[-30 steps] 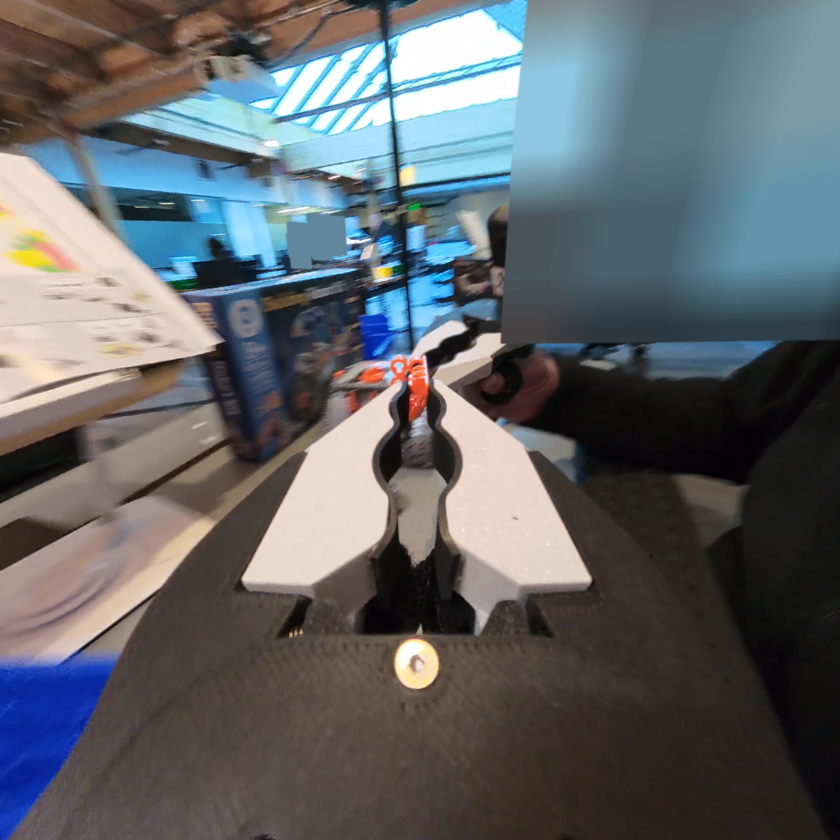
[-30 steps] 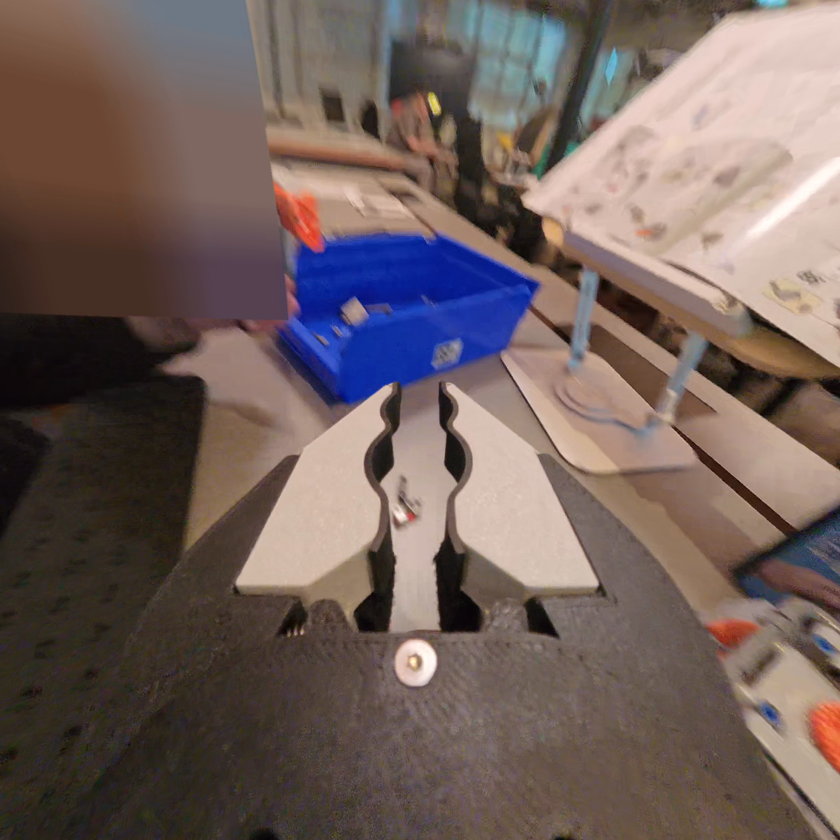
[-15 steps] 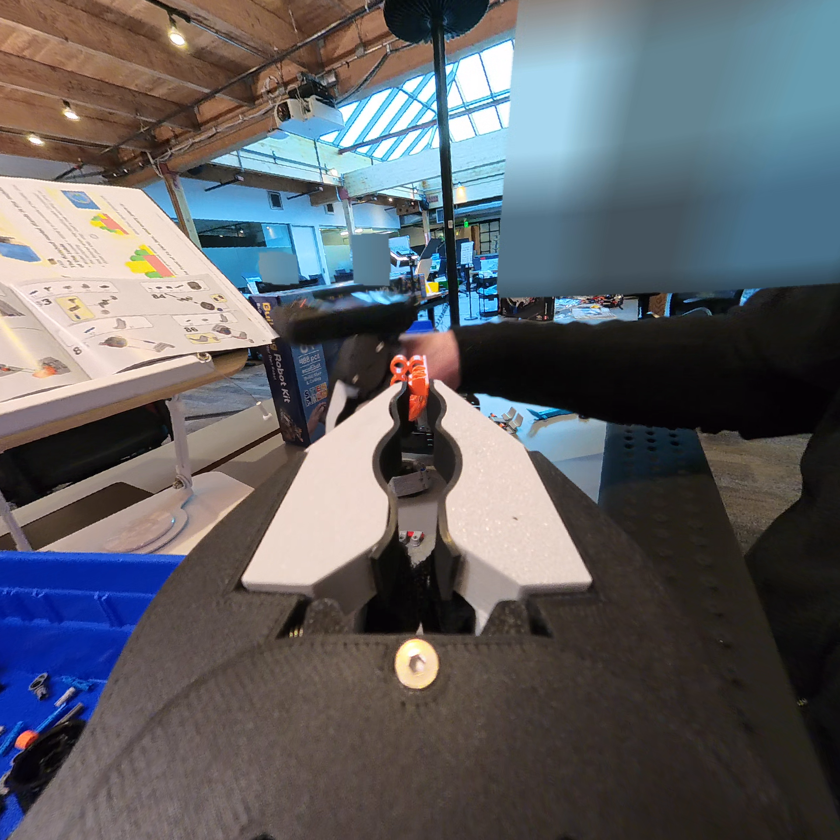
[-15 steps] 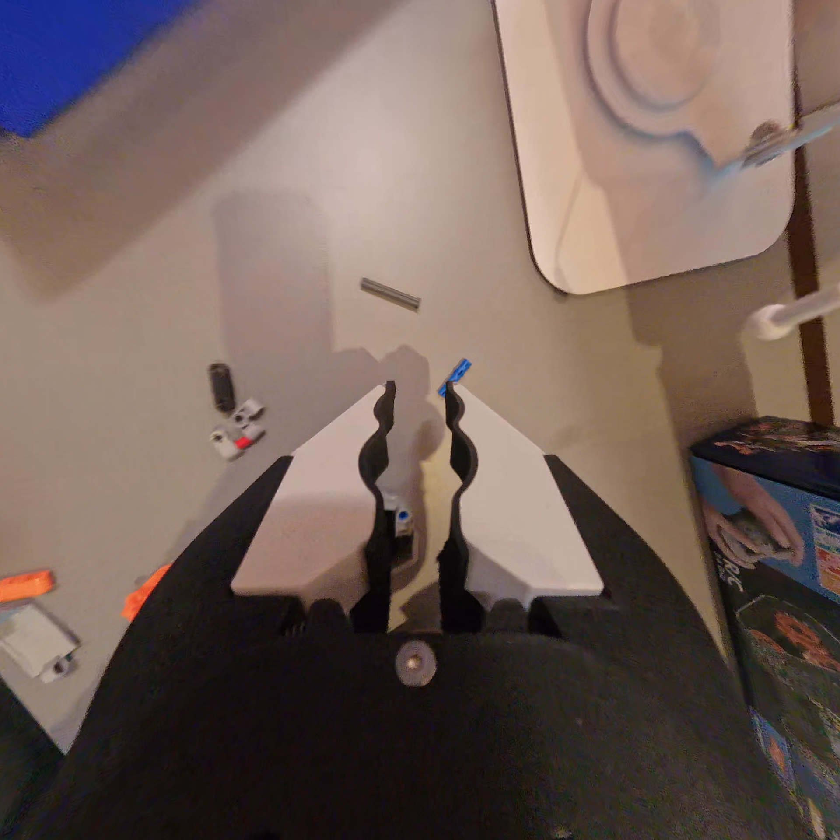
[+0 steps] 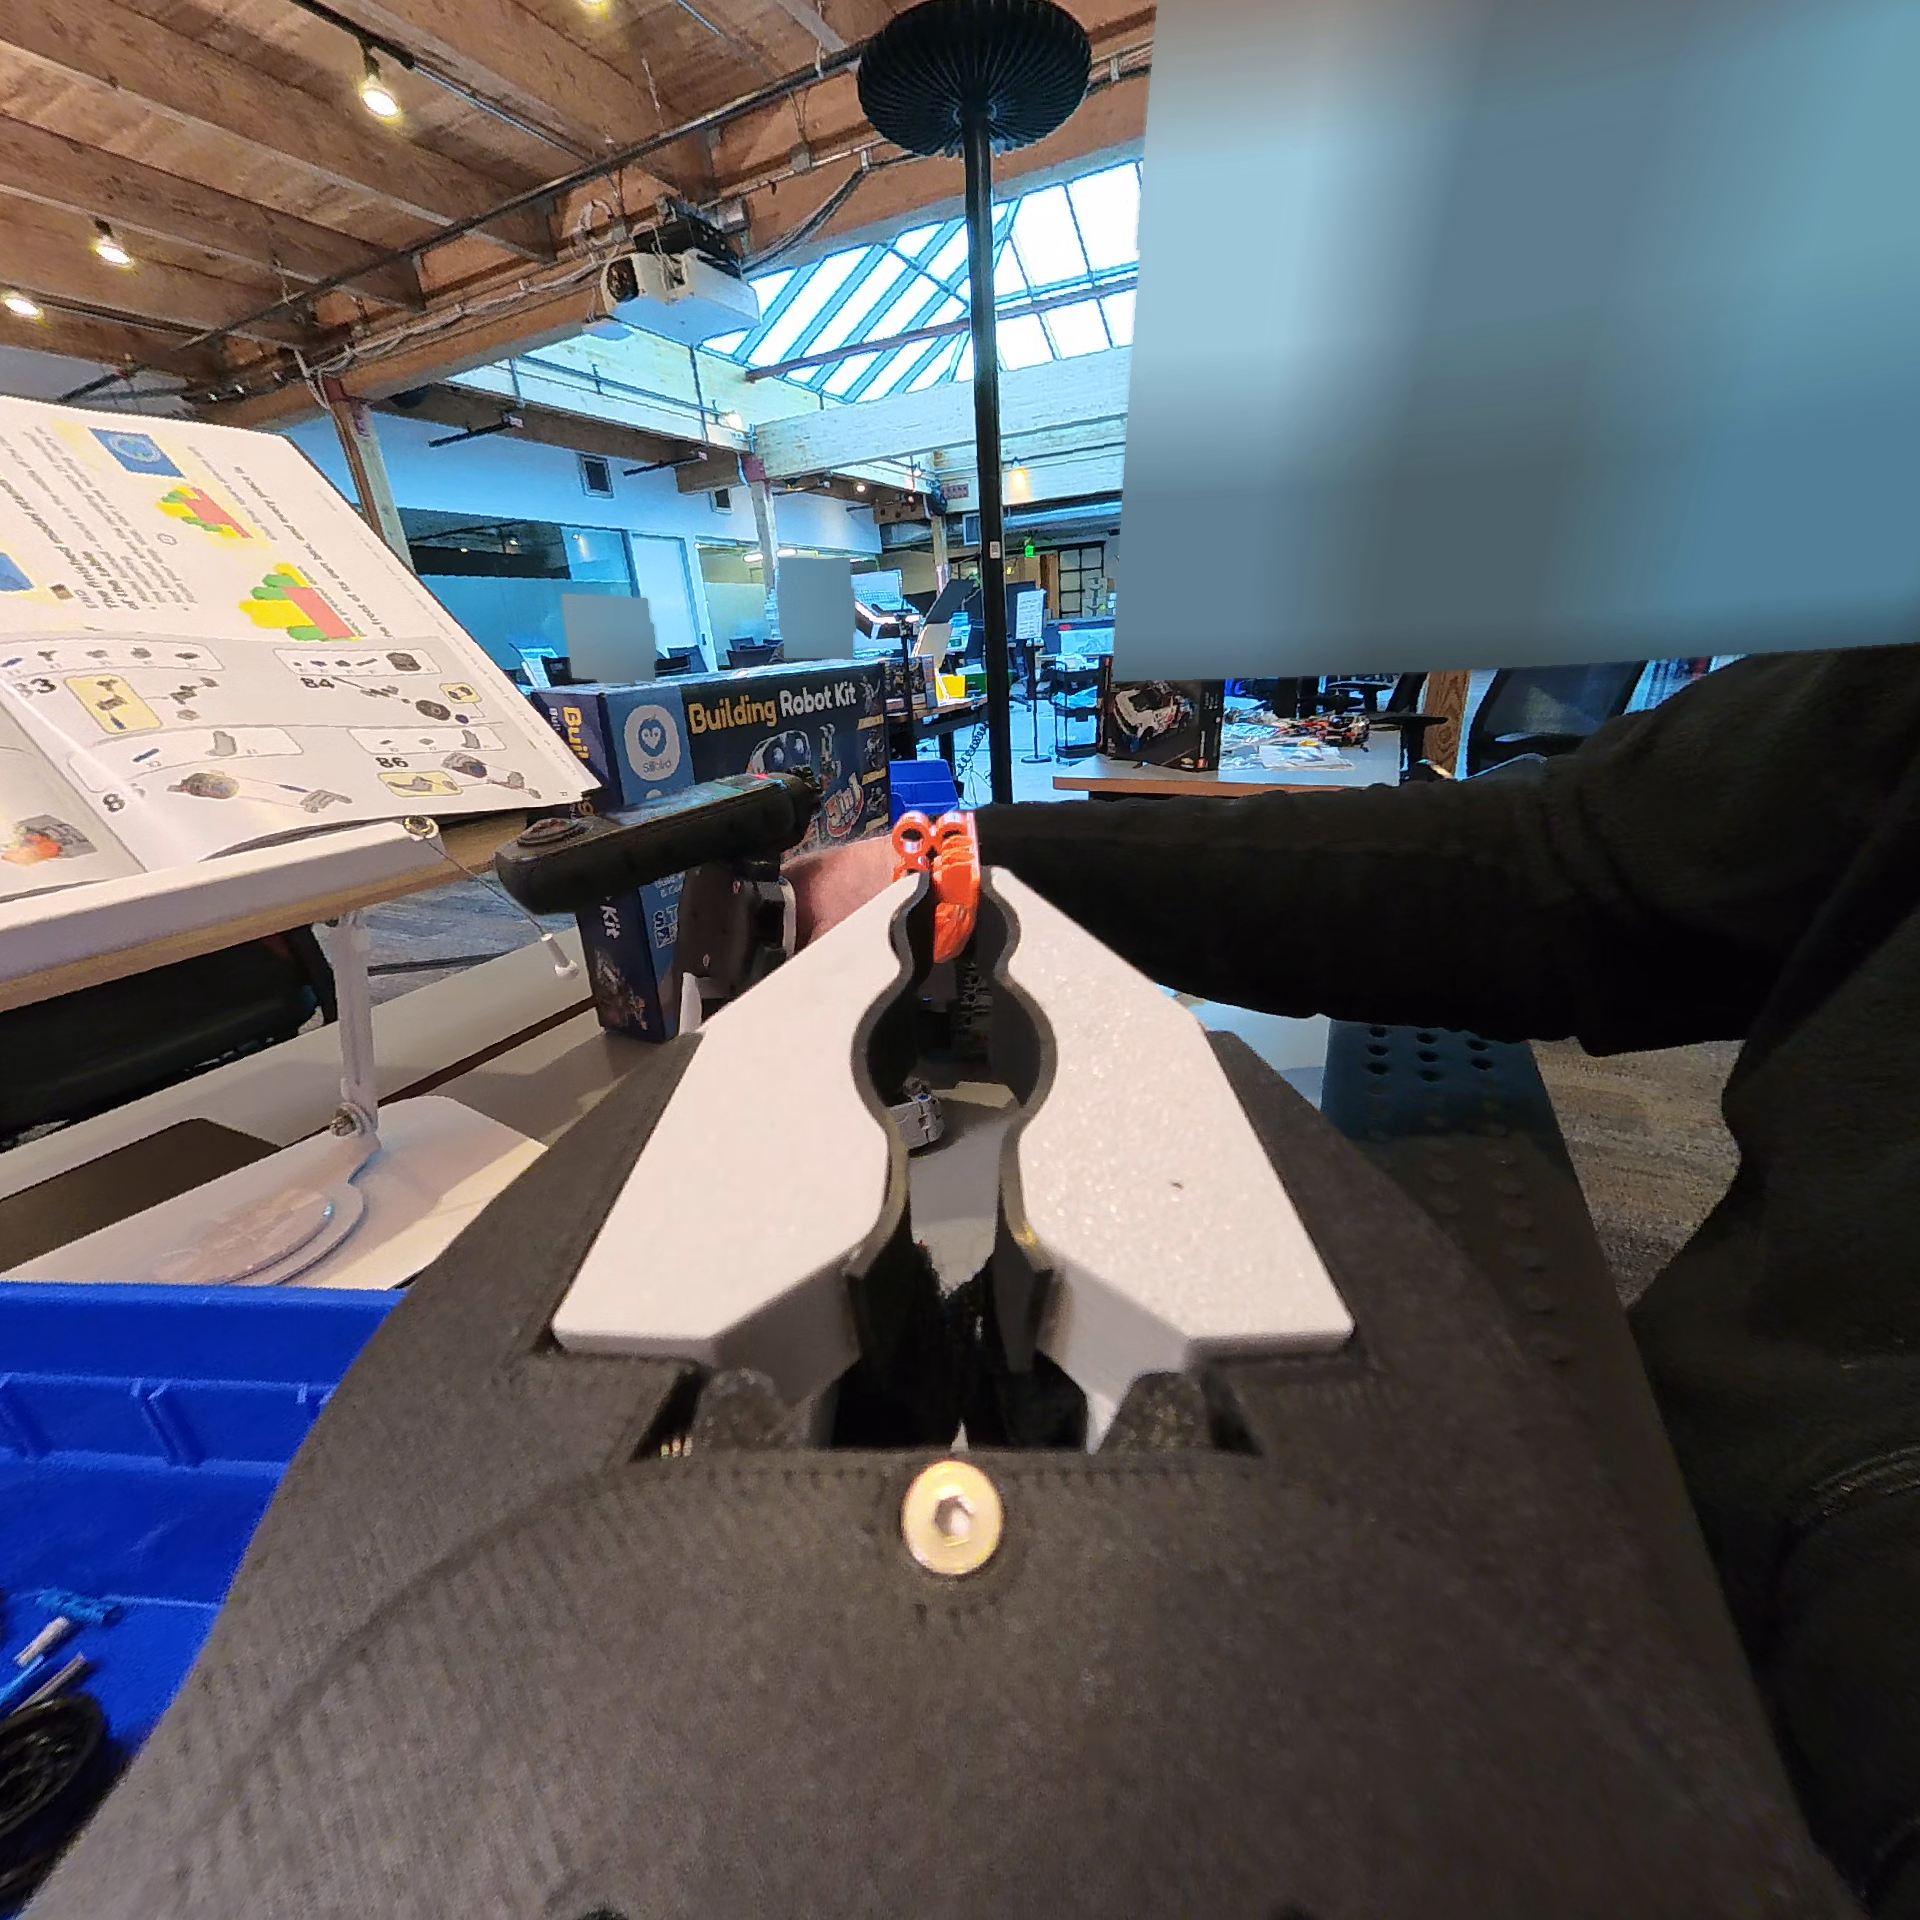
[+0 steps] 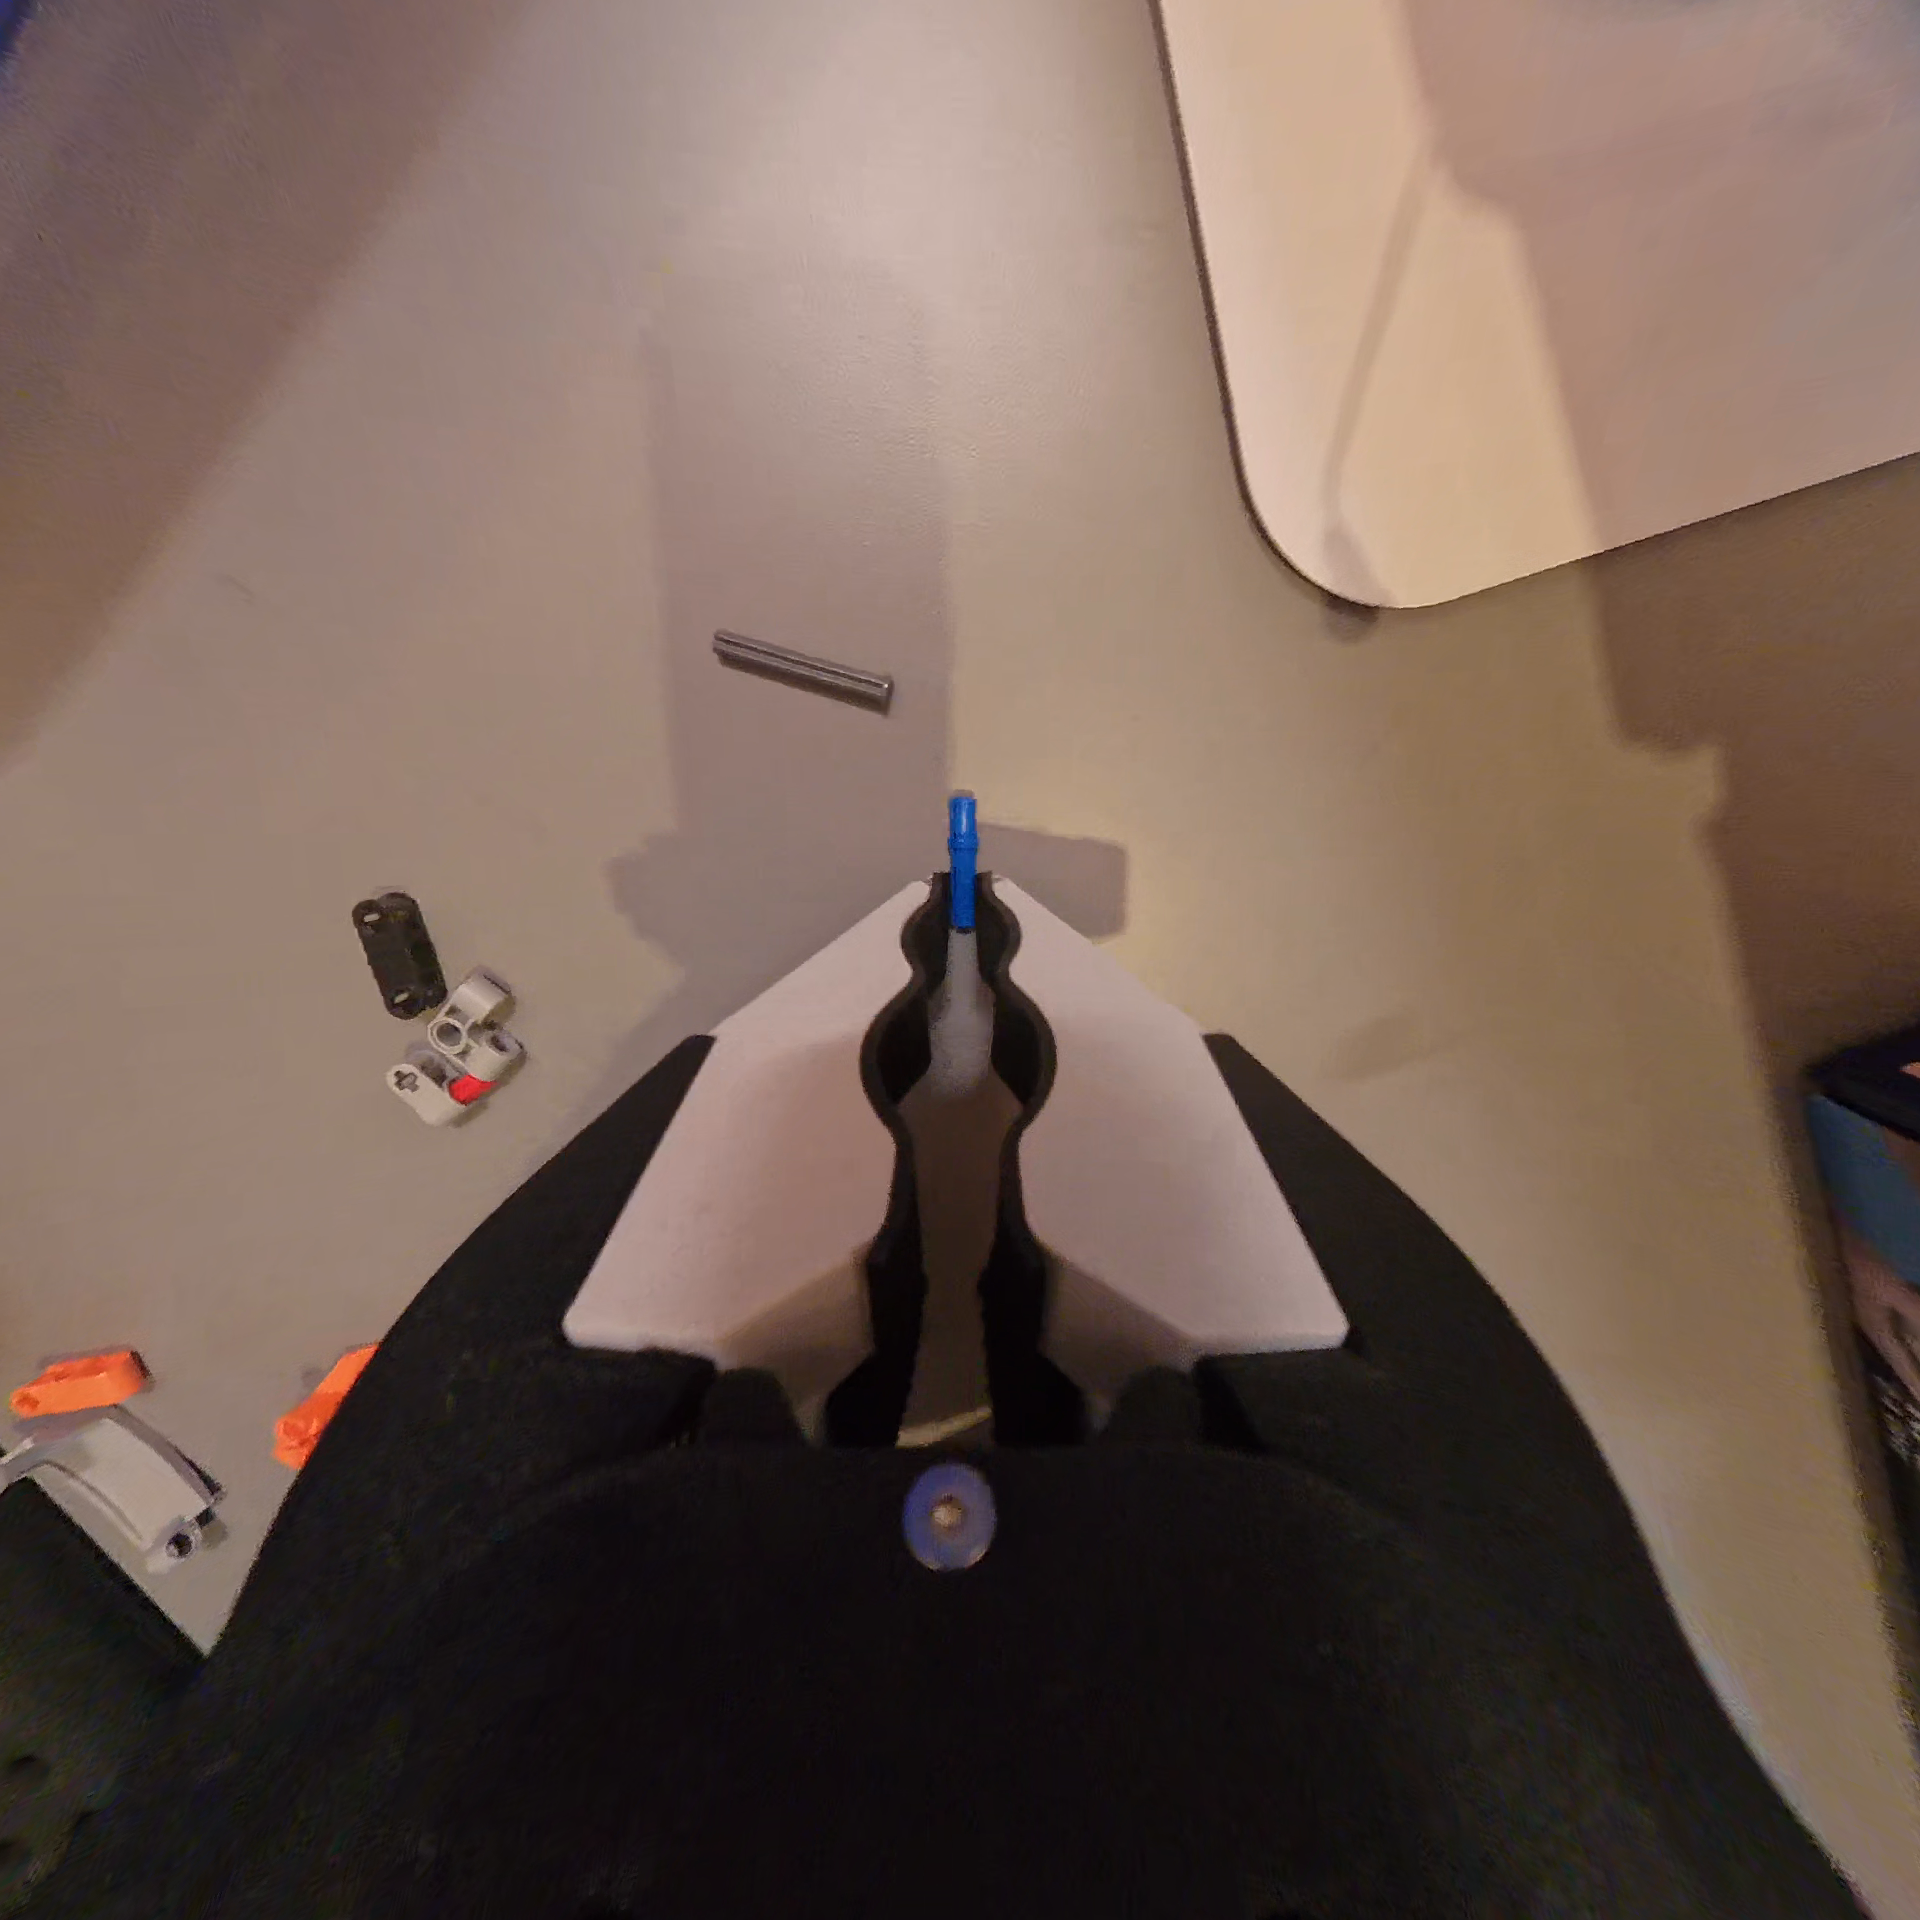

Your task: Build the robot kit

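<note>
Two claws are each gripping a small part: the left claw (image 5: 948, 894) is pinching an orange piece (image 5: 943, 873) at its tips, holding it raised above the table (image 5: 468, 1049), level with the manual (image 5: 208, 665) on its stand. The right claw (image 6: 962, 885) is pointing down at the table, closing on a thin blue pin (image 6: 962, 854) that is sticking out past the tips, with a grey axle (image 6: 802, 670) and loose connectors (image 6: 447, 1023) lying nearby.
</note>
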